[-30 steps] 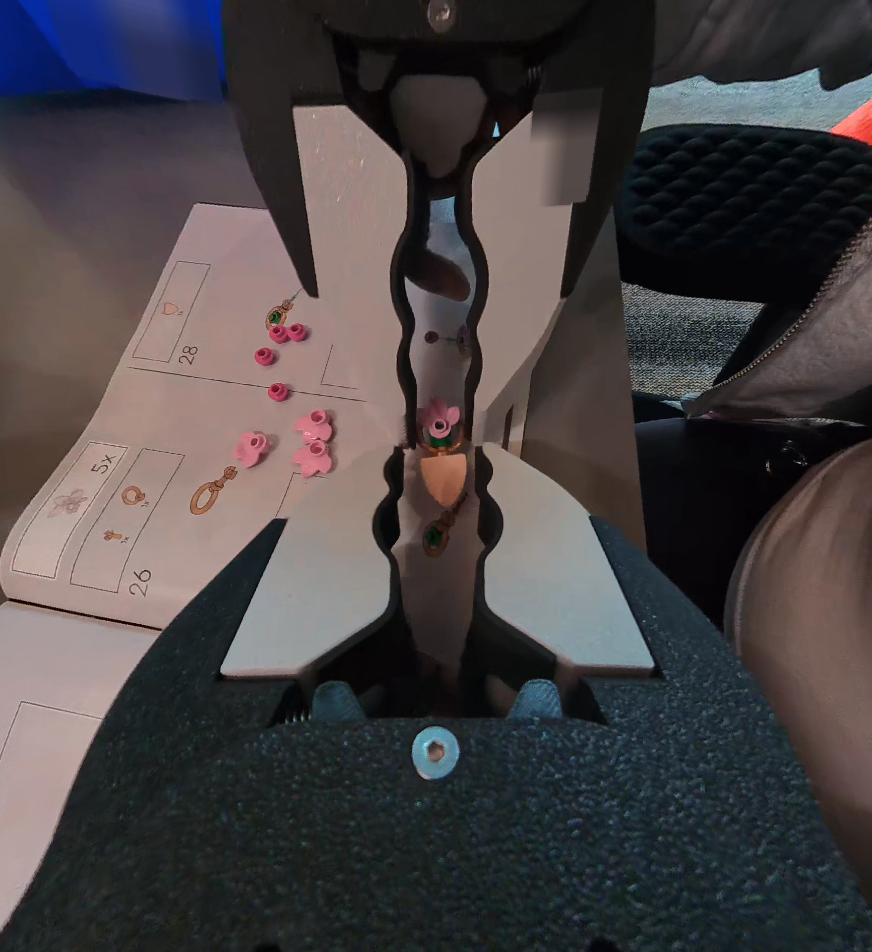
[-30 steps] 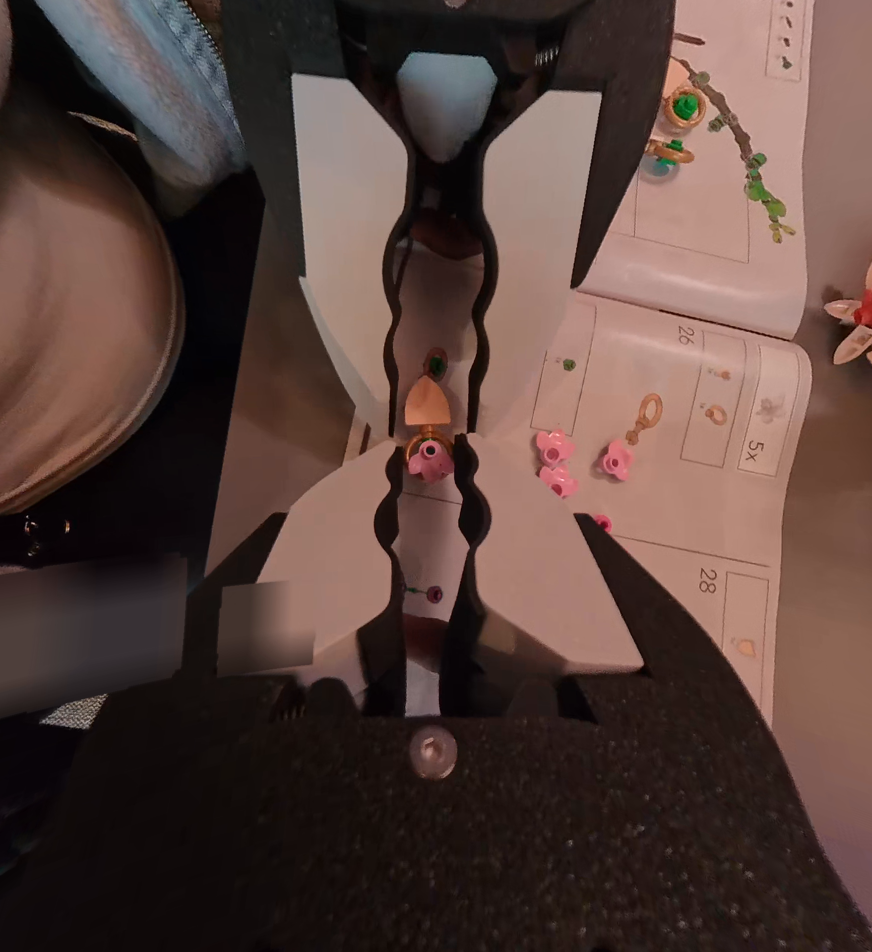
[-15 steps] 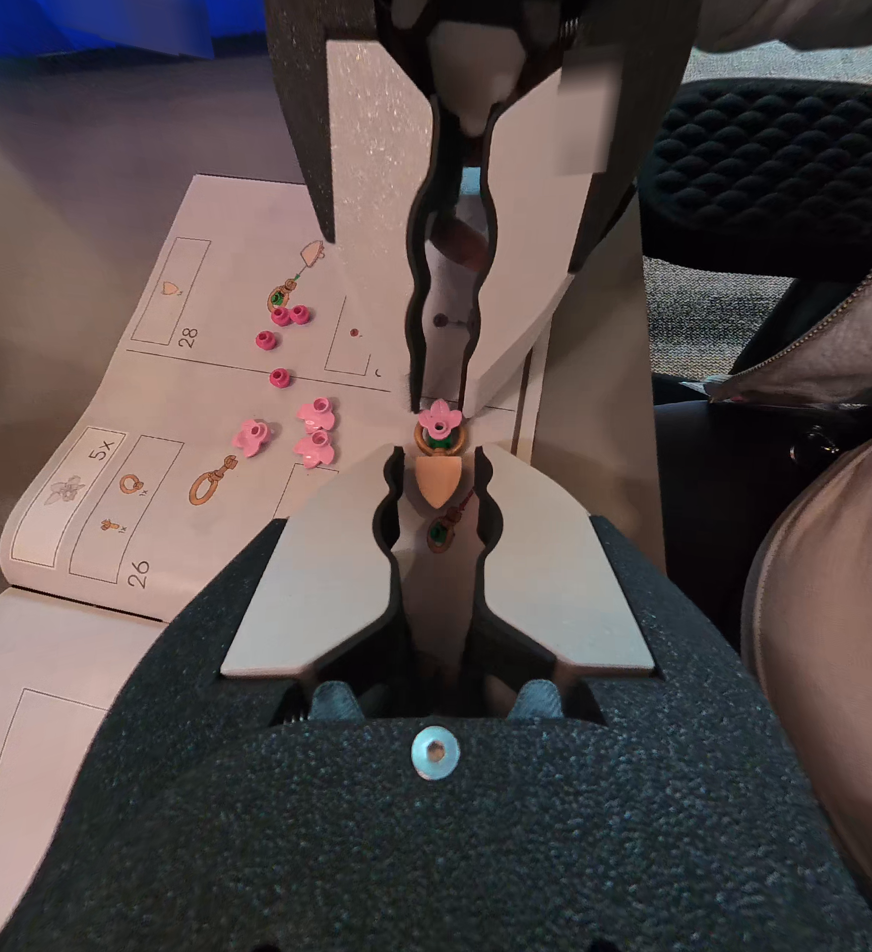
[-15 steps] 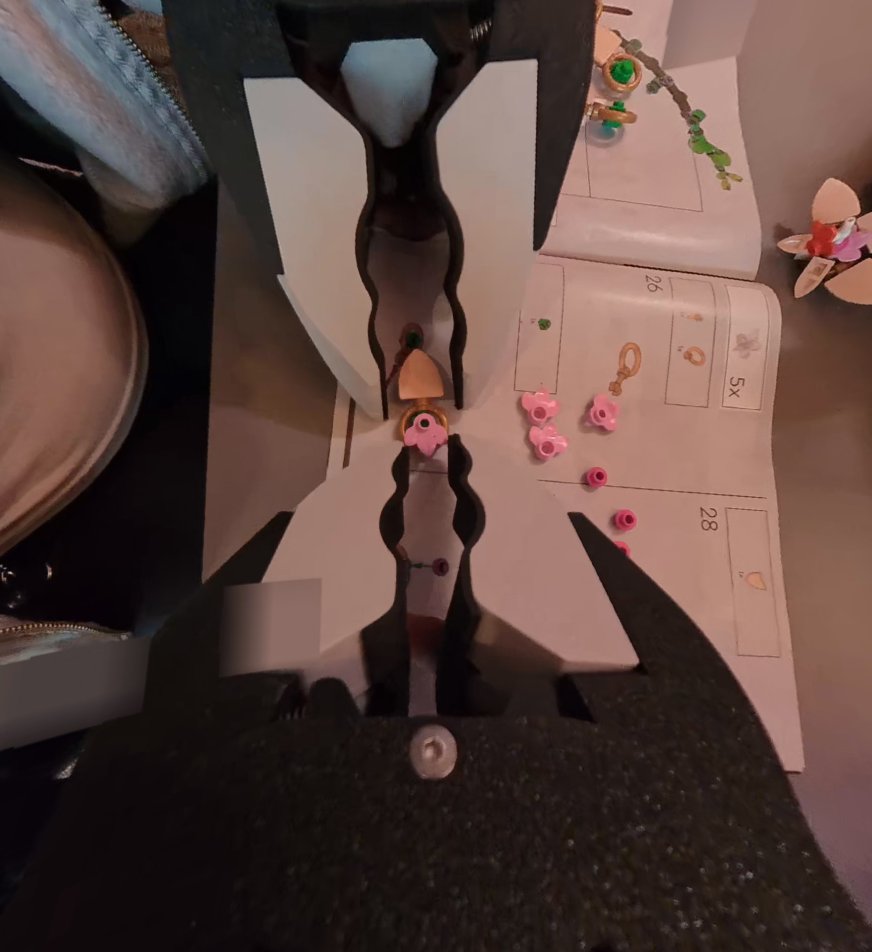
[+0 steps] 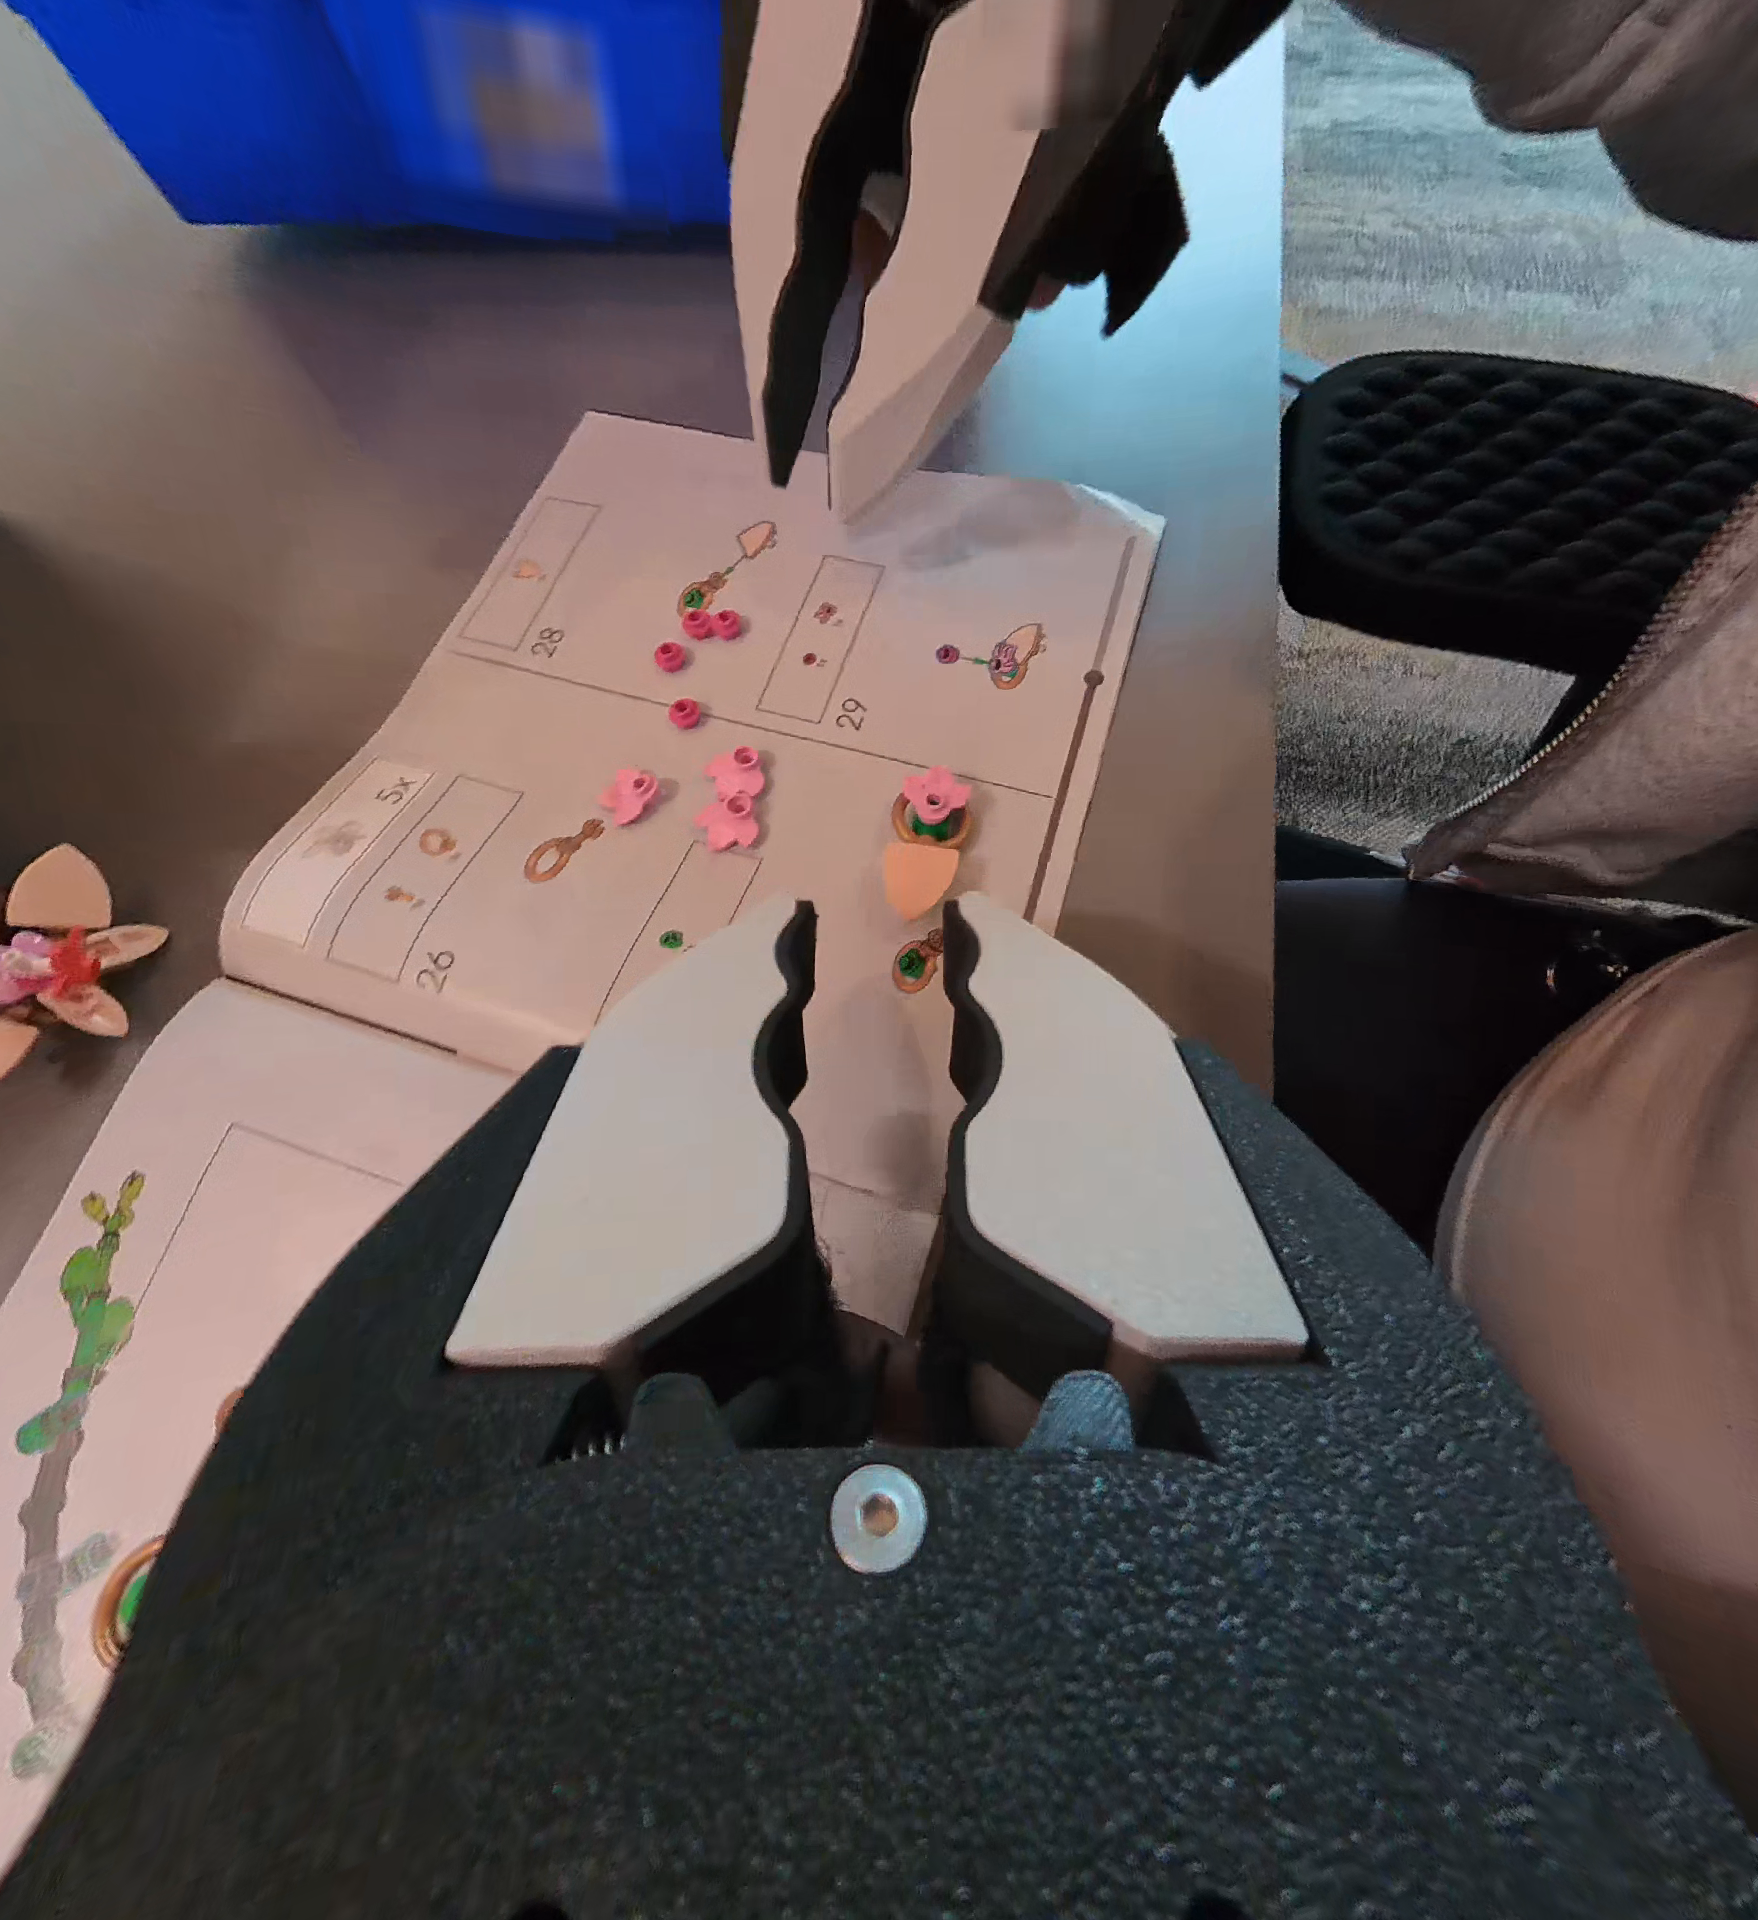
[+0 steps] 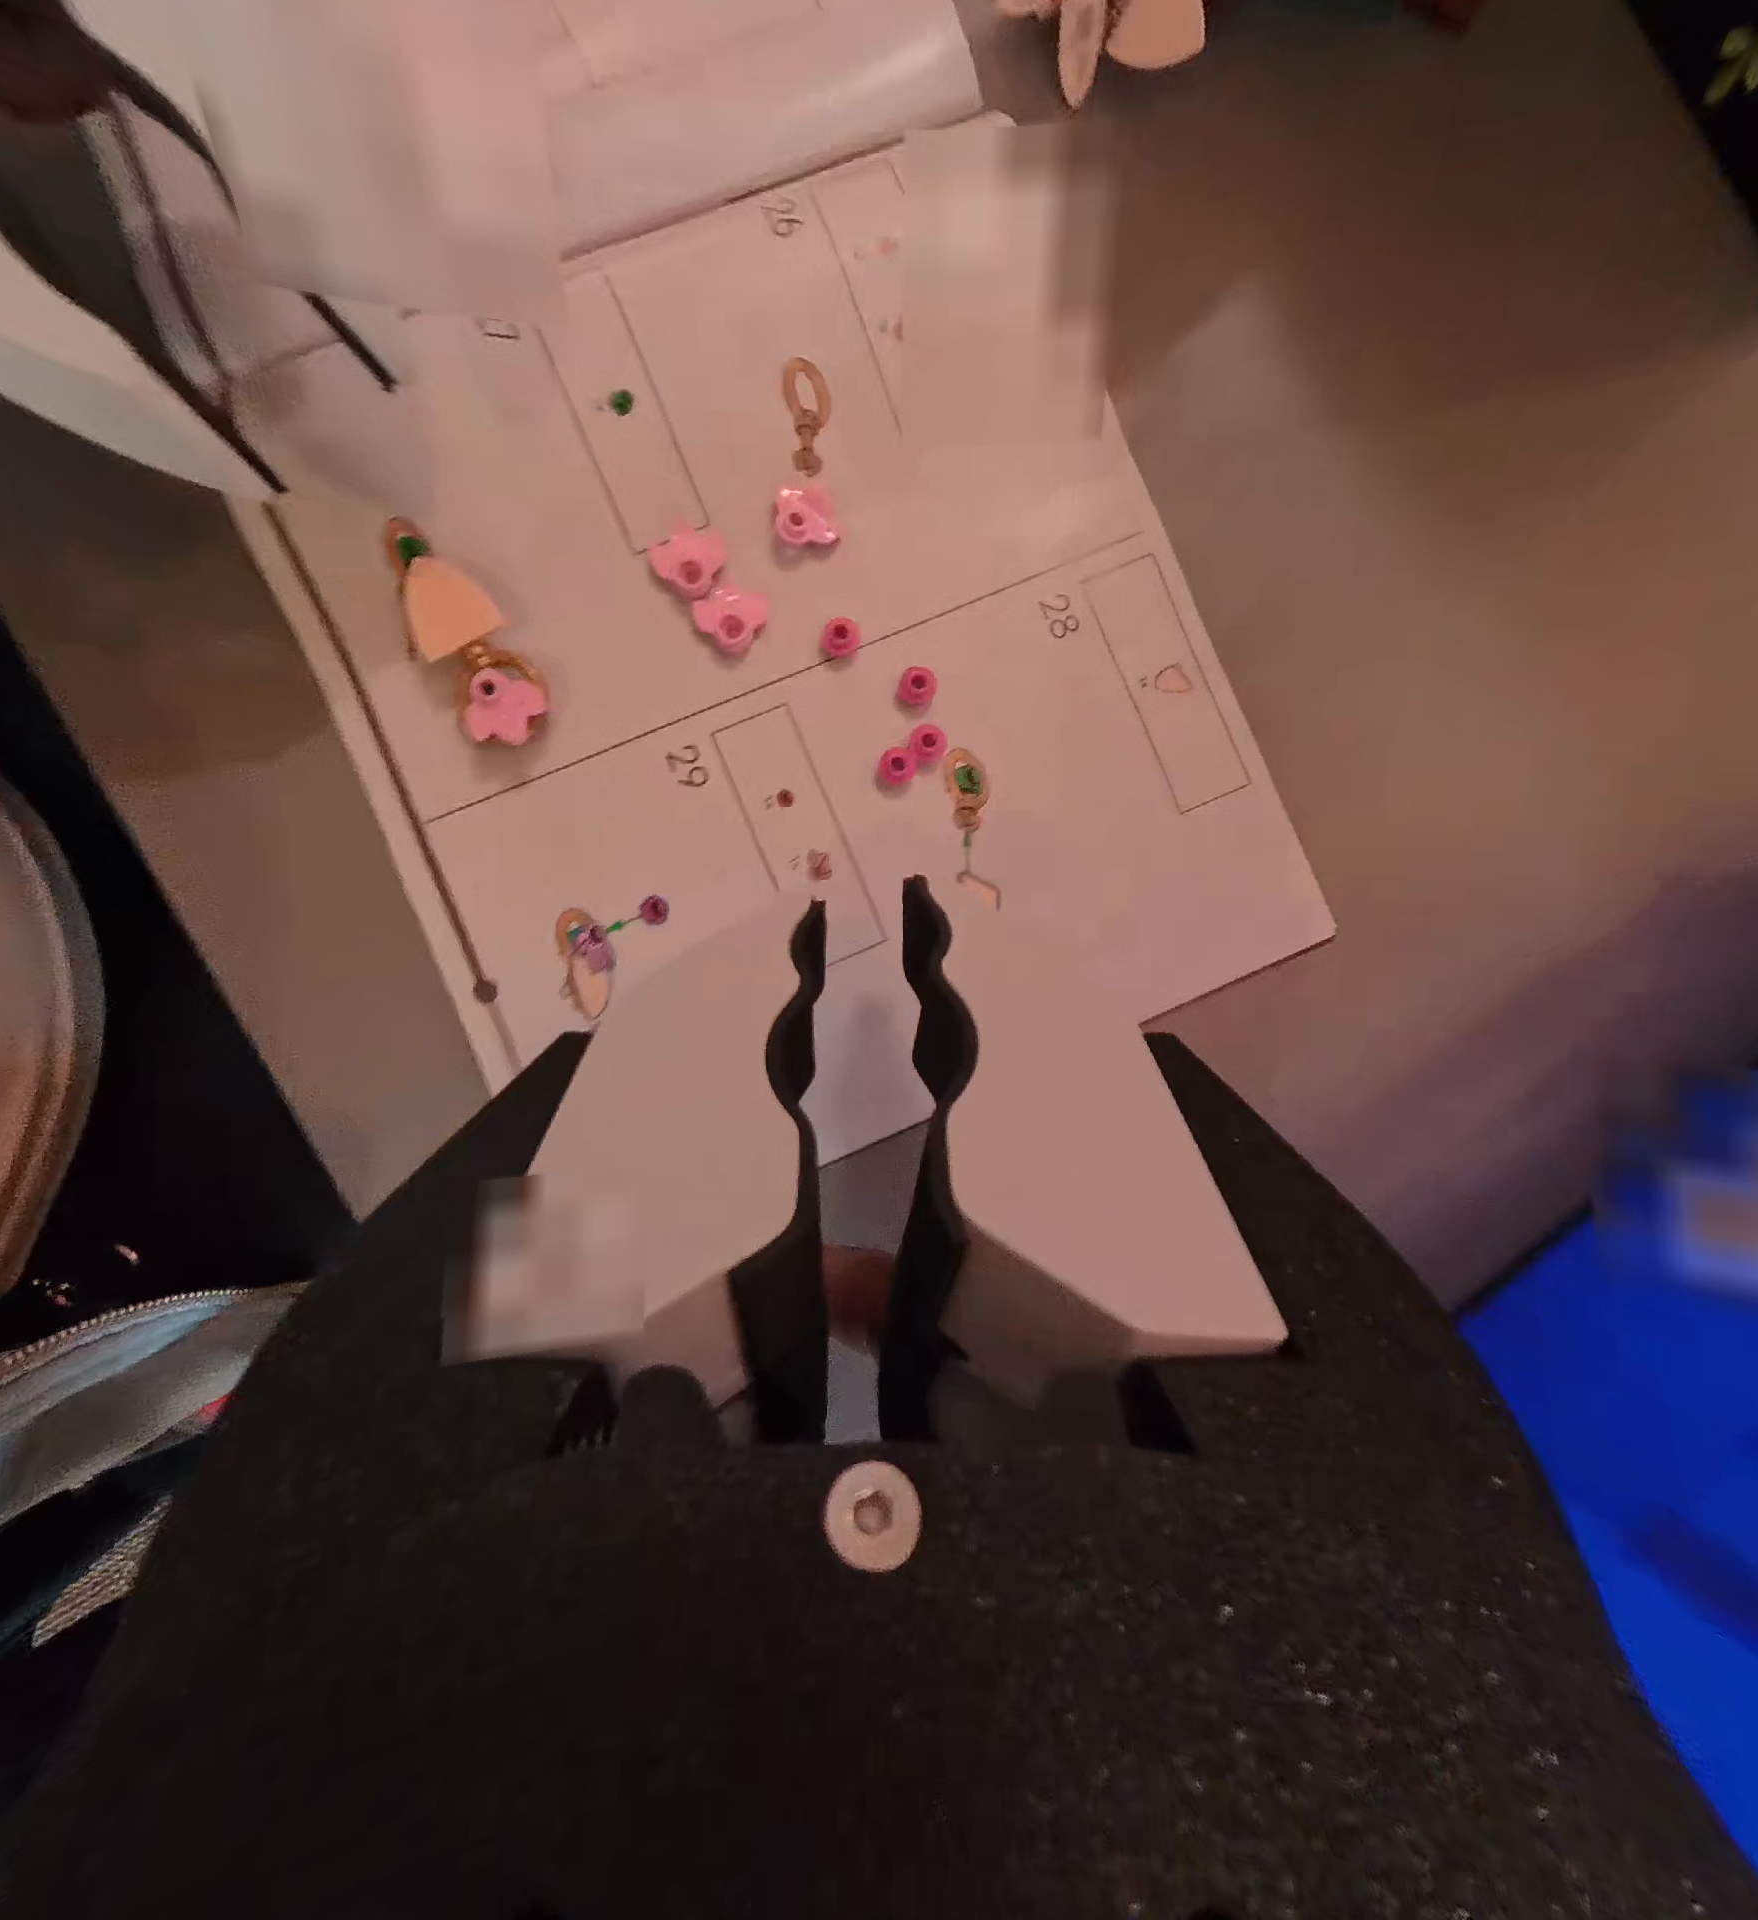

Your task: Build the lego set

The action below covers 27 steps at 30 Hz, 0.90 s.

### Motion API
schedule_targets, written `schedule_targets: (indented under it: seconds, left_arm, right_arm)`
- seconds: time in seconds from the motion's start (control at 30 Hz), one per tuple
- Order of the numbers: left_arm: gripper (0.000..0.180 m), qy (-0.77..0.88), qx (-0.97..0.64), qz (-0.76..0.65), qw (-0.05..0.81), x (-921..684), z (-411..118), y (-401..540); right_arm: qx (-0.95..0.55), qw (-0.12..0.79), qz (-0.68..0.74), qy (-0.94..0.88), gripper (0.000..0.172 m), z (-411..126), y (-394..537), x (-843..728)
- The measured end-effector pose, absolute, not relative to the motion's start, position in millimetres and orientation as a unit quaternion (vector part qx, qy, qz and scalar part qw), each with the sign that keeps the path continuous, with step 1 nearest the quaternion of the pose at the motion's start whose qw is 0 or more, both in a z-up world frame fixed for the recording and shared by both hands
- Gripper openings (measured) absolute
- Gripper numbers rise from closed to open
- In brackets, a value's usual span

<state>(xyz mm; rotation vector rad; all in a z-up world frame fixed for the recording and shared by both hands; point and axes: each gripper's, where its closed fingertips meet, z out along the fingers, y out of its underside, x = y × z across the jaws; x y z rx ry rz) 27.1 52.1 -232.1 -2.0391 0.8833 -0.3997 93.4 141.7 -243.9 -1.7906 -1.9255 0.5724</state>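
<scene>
- Grey tabletop (image 5: 231,364) carries everything in the left wrist view; items are listed from its left side to its right.
- Far left: a built flower (image 5: 18,961) with pale peach petals and a pink and red centre lies on the table, clear of the paper.
- Open instruction booklet (image 5: 501,1049) lies flat beside the flower and serves as the work surface.
- Loose on the page: four small dark pink round studs (image 5: 685,713), then three light pink blossom pieces (image 5: 733,800), in a close group and touching no tool.
- Right of that group: a small assembly (image 5: 925,844) made of a gold ring, a green piece, a pink blossom on top and a peach petal lies on the page, held by nothing.
- Left tongs (image 5: 873,920): fingers apart, nothing between them; the petal tip of the assembly lies just beyond the right fingertip.
- Right tongs (image 6: 862,896): fingers slightly apart, nothing between them, raised over the far part of the page, with the studs nearest.
- Progress, as a judgement: one flower looks complete and one small unit looks joined; the loose blossoms and studs are unfitted, so much appears left.
- Containers: a blue bin (image 5: 418,114) stands behind the booklet; its contents are not visible. No other container is seen.
- Far right: a black padded armrest (image 5: 1540,499) and a person's grey clothing.
</scene>
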Motion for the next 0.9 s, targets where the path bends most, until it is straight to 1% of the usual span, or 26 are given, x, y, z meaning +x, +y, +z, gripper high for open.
schedule_targets:
  seconds: [0.13,0.2,0.33,0.9]
  left_arm:
    - [0.023,0.335,-0.819,-0.173,0.432,20,-233,53]
    - [0.023,0.334,-0.817,-0.178,0.435,19,-232,52]
    - [0.023,0.327,-0.815,-0.195,0.437,19,-233,51]
    - [0.022,0.32,-0.815,-0.211,0.435,19,-237,51]
  right_arm:
    - [-0.665,0.204,0.204,-0.689,0.01,-249,152,76]
    - [-0.67,0.177,0.21,-0.69,0.01,-253,151,70]
    - [-0.664,0.147,0.178,-0.711,0.007,-261,150,71]
    - [-0.678,0.14,0.182,-0.699,0.006,-267,148,63]
